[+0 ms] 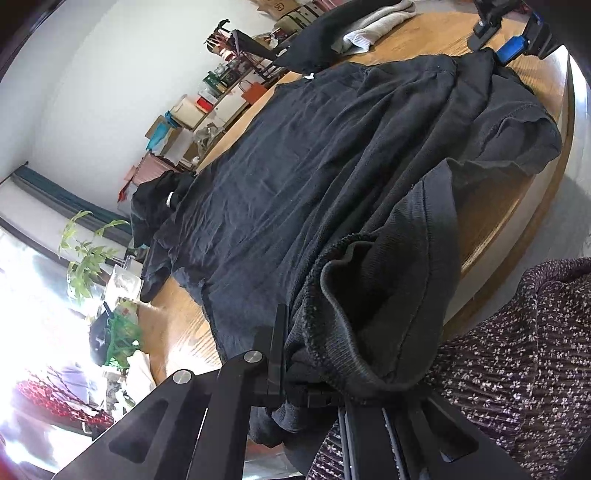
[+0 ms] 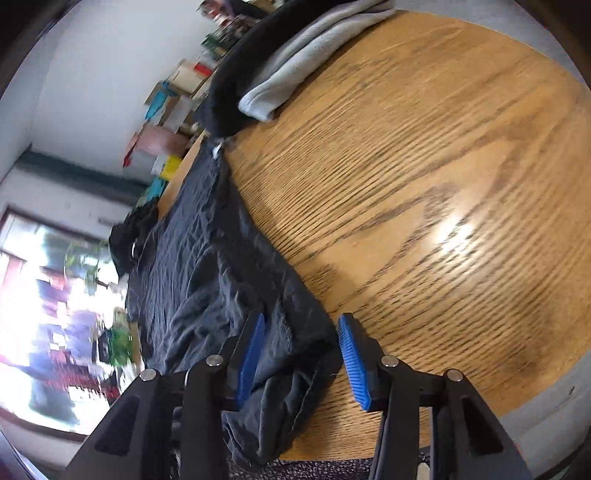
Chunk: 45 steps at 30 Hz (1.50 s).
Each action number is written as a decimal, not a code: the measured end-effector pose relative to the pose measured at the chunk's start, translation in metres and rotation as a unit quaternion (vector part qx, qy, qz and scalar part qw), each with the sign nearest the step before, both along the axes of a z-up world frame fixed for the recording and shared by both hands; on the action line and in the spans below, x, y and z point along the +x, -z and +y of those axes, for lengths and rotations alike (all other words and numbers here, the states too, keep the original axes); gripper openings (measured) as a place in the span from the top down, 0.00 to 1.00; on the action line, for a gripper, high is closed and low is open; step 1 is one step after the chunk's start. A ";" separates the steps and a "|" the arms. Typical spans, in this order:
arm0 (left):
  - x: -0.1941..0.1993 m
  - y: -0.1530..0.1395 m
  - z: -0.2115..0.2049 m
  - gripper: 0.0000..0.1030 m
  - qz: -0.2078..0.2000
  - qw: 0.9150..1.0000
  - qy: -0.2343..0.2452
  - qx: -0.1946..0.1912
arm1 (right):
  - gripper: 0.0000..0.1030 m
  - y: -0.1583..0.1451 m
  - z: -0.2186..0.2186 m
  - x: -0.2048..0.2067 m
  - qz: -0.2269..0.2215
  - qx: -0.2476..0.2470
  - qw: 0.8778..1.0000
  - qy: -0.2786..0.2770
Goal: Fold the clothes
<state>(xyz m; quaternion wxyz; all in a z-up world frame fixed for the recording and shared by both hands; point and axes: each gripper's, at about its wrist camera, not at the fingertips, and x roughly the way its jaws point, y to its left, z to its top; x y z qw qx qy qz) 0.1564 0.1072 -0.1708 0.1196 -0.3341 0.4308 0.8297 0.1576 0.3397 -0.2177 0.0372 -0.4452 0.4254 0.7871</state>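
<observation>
My left claw (image 1: 291, 384) is clenched on the black garment's (image 1: 314, 155) ribbed hem; my right claw (image 2: 301, 354) stands released, straddling its other corner on the worktop (image 2: 443, 184). If it shuts off-centre I judge the corner slips. The worktop's edge is close, with bare wood to the right

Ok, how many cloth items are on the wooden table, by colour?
Black or dark: 3, the spread garment, a folded garment, a crumpled bundle
Grey: 1, a folded fleece
Total: 4

Left gripper (image 1: 317, 373) buried in sweatshirt (image 1: 332, 166).
</observation>
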 end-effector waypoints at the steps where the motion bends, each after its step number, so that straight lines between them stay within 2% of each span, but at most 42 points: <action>1: 0.000 0.000 0.000 0.95 0.000 1.000 0.000 0.000 | 0.67 0.000 -0.003 -0.002 0.000 0.003 1.000 -0.009; 2: 0.000 0.000 0.000 0.95 0.000 1.000 0.001 -0.002 | 0.72 0.001 -0.006 -0.004 -0.002 0.005 1.000 -0.018; 3: 0.000 0.001 0.001 0.95 0.001 1.000 0.001 -0.004 | 0.85 0.004 -0.008 -0.005 -0.005 0.006 1.000 -0.022; 4: 0.000 0.000 0.001 0.95 0.000 1.000 0.000 -0.005 | 0.88 0.005 -0.008 -0.005 -0.005 0.002 1.000 -0.017; 8: 0.003 -0.003 0.000 0.95 -0.027 1.000 -0.002 0.007 | 0.90 0.005 -0.003 0.002 0.007 -0.020 1.000 0.012; 11: 0.012 -0.006 -0.001 0.95 -0.068 0.997 0.003 0.029 | 0.90 -0.005 0.001 0.013 0.018 -0.021 0.999 0.023; 13: 0.024 -0.007 0.000 0.95 -0.088 0.996 0.014 0.029 | 0.90 -0.011 0.004 0.023 0.024 -0.034 0.999 0.035; 16: 0.035 -0.012 -0.002 0.95 -0.099 0.994 0.020 0.031 | 0.91 -0.018 0.005 0.041 0.025 -0.039 0.998 0.047; 19: 0.034 -0.019 -0.011 0.95 -0.108 0.993 0.001 0.056 | 0.91 -0.018 0.005 0.053 0.019 -0.041 0.998 0.049; 23: 0.035 -0.018 -0.012 0.95 -0.084 0.995 0.008 0.051 | 0.91 -0.014 0.006 0.055 0.009 -0.042 0.998 0.053; 31: 0.052 0.004 -0.004 0.94 -0.028 0.998 0.043 -0.034 | 0.89 -0.008 -0.001 0.042 0.004 -0.050 0.998 0.036; 33: 0.054 0.008 -0.003 0.93 -0.022 0.997 0.049 -0.047 | 0.85 -0.006 0.002 0.046 -0.001 -0.056 0.998 0.039; 35: 0.055 0.010 -0.003 0.93 -0.024 0.997 0.050 -0.047 | 0.77 -0.003 0.005 0.051 -0.007 -0.063 0.997 0.045; 36: 0.055 0.009 -0.004 0.93 -0.026 0.998 0.050 -0.042 | 0.70 -0.002 0.007 0.055 -0.010 -0.065 0.997 0.048; 39: 0.048 -0.005 -0.012 0.93 -0.058 0.998 0.031 0.023 | 0.64 0.001 0.010 0.067 -0.021 -0.072 0.996 0.052; 41: 0.037 -0.022 -0.026 0.93 -0.093 0.991 0.002 0.098 | 0.61 0.005 0.010 0.076 -0.027 -0.083 0.995 0.051; 42: 0.029 -0.030 -0.038 0.93 -0.113 0.983 -0.020 0.143 | 0.61 0.006 0.009 0.078 -0.029 -0.089 0.994 0.050; 43: 0.020 -0.039 -0.051 0.93 -0.132 0.972 -0.043 0.190 | 0.59 0.008 0.008 0.080 -0.030 -0.096 0.994 0.048; 45: 0.002 -0.053 -0.079 0.88 -0.168 0.938 -0.096 0.286 | 0.55 0.011 0.003 0.082 -0.033 -0.106 0.993 0.040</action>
